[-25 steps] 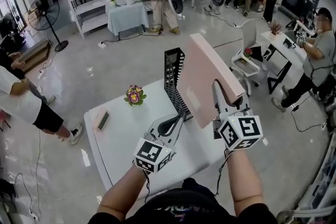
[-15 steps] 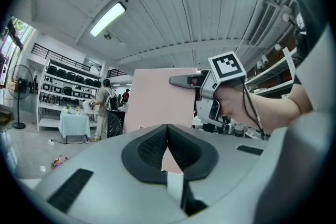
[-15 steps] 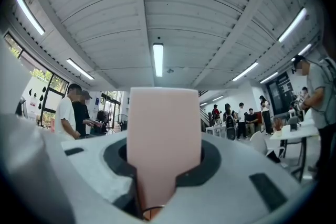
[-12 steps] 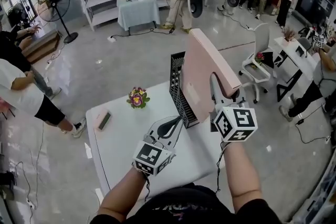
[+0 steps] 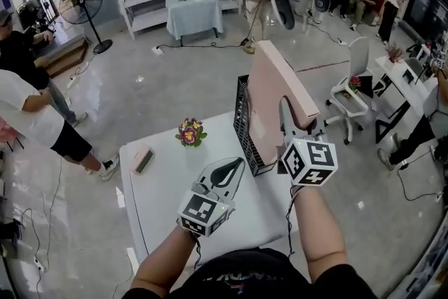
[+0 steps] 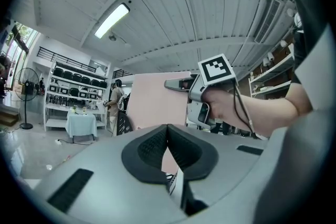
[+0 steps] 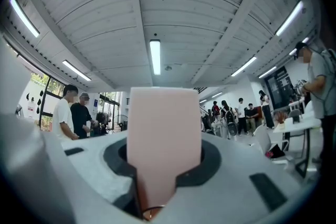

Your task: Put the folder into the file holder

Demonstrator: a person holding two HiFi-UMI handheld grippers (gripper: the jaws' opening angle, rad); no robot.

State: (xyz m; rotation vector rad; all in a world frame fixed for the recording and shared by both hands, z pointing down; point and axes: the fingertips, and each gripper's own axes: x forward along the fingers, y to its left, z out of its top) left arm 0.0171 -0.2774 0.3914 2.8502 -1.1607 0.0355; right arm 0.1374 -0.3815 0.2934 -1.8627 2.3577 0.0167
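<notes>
— What's lying around you, and is anything getting in the way?
— I'm working at a white table (image 5: 161,206). A little flower pot (image 5: 190,131) and a small flat pink thing (image 5: 144,160) are sitting well off to the left, away from the work. An office chair (image 5: 353,91) is standing on the floor beyond the table's right side, and people are gathering farther back. Only the black mesh file holder (image 5: 244,124) is crowding me: its tall wall is rising just left of the folder (image 5: 269,101).
— And your tongs?
— My right tongs (image 5: 292,124) are clamping the pink folder by its near edge. My left tongs (image 5: 232,166) are pinching together on nothing, just short of the holder.
— Are the views telling you different things?
— The head view is showing holder and folder side by side. The right gripper view is giving me only the folder's edge filling the jaws, under ceiling lights. The left gripper view is catching the folder's broad face with the right tongs on it.
— Which way is the folder pointing?
— It's standing on edge, its long axis running away from me and tilting upward, its low end down by the holder's base. Whether it's touching there, I can't tell.
</notes>
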